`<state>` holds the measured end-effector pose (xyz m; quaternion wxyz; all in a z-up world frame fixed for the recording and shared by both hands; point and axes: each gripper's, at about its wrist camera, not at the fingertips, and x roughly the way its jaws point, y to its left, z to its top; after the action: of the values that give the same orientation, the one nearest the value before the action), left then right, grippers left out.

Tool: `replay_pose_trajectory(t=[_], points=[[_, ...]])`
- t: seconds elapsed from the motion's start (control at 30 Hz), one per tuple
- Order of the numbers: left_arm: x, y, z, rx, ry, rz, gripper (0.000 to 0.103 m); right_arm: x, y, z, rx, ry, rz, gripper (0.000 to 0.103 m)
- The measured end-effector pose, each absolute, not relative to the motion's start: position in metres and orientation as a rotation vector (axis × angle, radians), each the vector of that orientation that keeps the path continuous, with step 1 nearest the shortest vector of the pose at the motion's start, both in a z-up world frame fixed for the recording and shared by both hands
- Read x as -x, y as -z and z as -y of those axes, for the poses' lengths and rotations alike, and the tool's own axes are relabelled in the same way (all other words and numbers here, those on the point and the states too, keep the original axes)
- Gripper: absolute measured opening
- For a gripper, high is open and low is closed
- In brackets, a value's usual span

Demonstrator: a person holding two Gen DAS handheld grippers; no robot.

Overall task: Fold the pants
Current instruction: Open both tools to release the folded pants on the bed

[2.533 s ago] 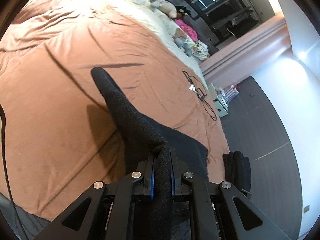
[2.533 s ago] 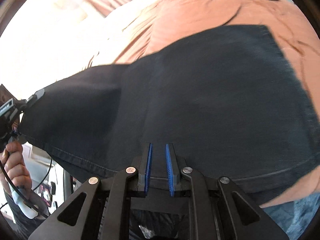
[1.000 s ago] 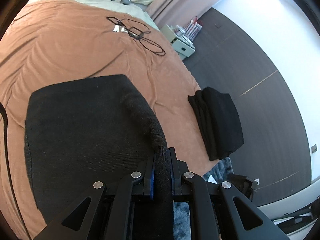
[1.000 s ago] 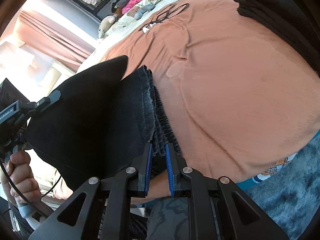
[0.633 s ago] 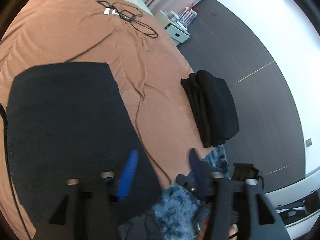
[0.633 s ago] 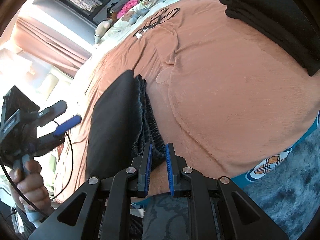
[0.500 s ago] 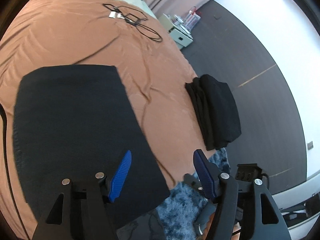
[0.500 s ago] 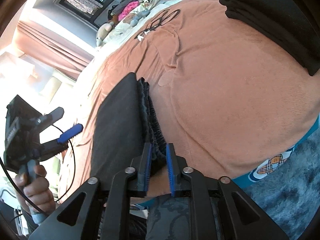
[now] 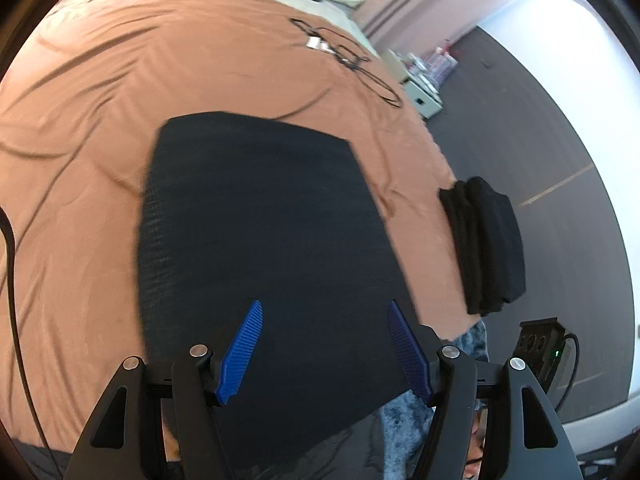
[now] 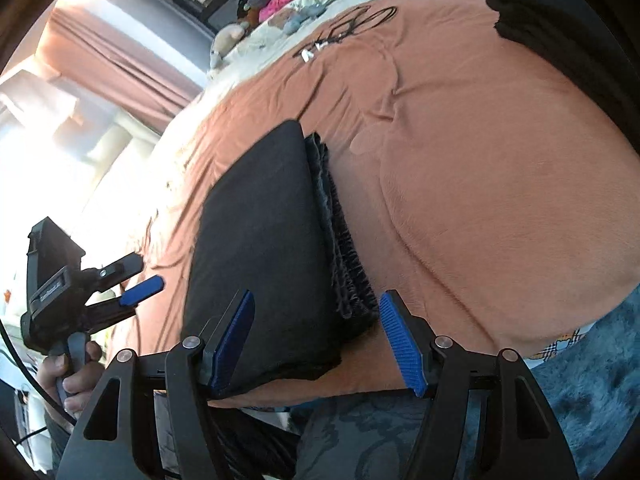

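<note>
Rust-orange bedding covers the bed (image 9: 100, 128), which fills most of both views and carries everything. Folded into a flat dark rectangle, the pants (image 9: 260, 232) lie on the bed close to its near edge, one short side reaching that edge; in the right wrist view their stacked layers show as a ribbed band along the side facing the bed's open middle. A second pile of dark folded clothes (image 9: 488, 248) sits at the bed's side edge, apart from the pants. Farther up the bed, toward its far end, a tangle of black cable (image 9: 352, 60) rests on the cover, and soft toys (image 10: 288, 20) lie beyond it.

Left tongs (image 9: 324, 348) point steeply down over the near end of the pants, blue pads wide apart and clear of the cloth. In the right wrist view a hand (image 10: 74, 376) grips their handle off the bed's edge, fingers wrapped round it. Right tongs (image 10: 316, 340) also slope down at the near edge; their jaws are opening, with the corner of the pants between the pads but not pressed by them.
</note>
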<state>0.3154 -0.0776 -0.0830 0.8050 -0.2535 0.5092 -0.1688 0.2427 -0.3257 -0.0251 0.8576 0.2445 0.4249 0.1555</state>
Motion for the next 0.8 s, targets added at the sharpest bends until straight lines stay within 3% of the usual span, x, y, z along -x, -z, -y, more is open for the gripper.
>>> replay_pose_trajectory(t=[0.1,0.2,0.37,0.57,0.8], points=[[-0.309,0.093,0.056,0.568,0.320,-1.097,0.067,-0.252,0.029,0.317,-0.467,-0.309,-0.917,0.060],[-0.305,0.102,0.037,0.587,0.283,-1.103,0.067,-0.258,0.030,0.310,-0.445,-0.305,-0.942,0.046],[-0.296,0.121,0.014,0.622,0.246,-1.122,0.067,-0.255,0.028,0.301,-0.425,-0.294,-0.933,0.012],[-0.289,0.142,0.007,0.649,0.235,-1.156,0.067,-0.244,0.024,0.305,-0.441,-0.295,-0.906,0.005],[-0.284,0.155,0.009,0.665,0.243,-1.186,0.067,-0.221,0.025,0.310,-0.444,-0.278,-0.903,0.004]])
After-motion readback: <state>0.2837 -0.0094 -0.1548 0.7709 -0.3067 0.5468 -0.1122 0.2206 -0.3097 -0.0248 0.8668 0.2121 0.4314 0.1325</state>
